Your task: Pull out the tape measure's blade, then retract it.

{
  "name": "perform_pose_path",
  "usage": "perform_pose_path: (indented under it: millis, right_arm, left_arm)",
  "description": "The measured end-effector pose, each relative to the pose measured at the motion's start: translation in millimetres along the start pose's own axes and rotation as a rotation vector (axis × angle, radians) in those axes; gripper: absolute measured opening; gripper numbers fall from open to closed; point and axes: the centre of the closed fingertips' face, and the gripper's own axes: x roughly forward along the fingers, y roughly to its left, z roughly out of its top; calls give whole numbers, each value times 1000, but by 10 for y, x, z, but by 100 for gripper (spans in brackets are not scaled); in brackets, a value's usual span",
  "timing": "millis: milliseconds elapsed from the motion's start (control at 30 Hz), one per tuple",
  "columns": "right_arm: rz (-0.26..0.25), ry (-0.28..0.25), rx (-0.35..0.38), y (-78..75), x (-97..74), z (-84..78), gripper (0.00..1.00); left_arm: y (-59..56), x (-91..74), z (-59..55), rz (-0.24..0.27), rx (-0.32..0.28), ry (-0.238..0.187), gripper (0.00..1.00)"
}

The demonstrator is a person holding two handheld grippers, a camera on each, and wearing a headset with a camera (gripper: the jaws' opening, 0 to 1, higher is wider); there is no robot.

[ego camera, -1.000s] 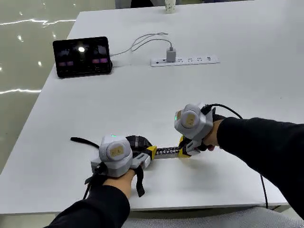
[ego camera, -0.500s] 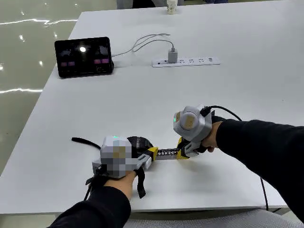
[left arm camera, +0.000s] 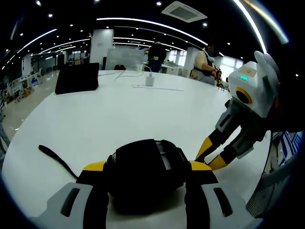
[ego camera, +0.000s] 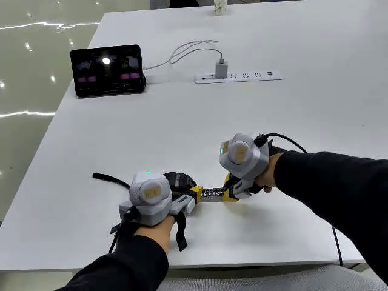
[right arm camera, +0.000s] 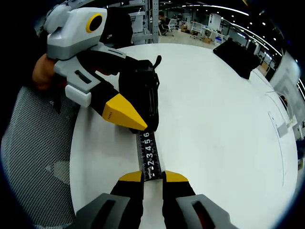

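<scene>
The black tape measure case [ego camera: 177,182] rests on the white table [ego camera: 182,127] near its front edge. My left gripper [ego camera: 189,201] is shut on the case [left arm camera: 143,171], one yellow-tipped finger on each side. A short stretch of blade [ego camera: 212,193] runs right from the case. Its printed numbers go up to about 6 in the right gripper view, along the blade [right arm camera: 147,155]. My right gripper [ego camera: 228,195] is shut on the blade's end [right arm camera: 152,172], close to the case [right arm camera: 143,90]. The right gripper [left arm camera: 212,155] stands just right of the case in the left gripper view.
A dark tablet [ego camera: 108,70] stands at the back left. A white power strip [ego camera: 237,77] with a plugged charger and cable lies behind the grippers. The case's black strap [ego camera: 106,179] trails left. The table's front edge is just below the hands.
The blade showing between case and right gripper has grown a little shorter. My right gripper has moved slightly left toward the case. The left gripper has stayed on the case.
</scene>
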Motion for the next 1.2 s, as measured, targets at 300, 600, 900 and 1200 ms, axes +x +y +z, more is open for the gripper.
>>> perform_pose_path:
  millis: [300, 600, 900, 1200]
  right_arm:
    - [0, -8, -1, 11, 24, 38, 11]
    - [0, -20, 6, 21, 39, 81, 11]
    - [4, -31, 18, 26, 52, 121, 11]
    - [3, -40, 4, 34, 73, 165, 11]
  left_arm:
    - [-11, 4, -3, -1, 0, 0, 60]
    - [-14, -2, 2, 0, 1, 0, 60]
    - [-11, 1, 2, -2, 2, 0, 60]
    - [-7, -1, 1, -2, 4, 0, 60]
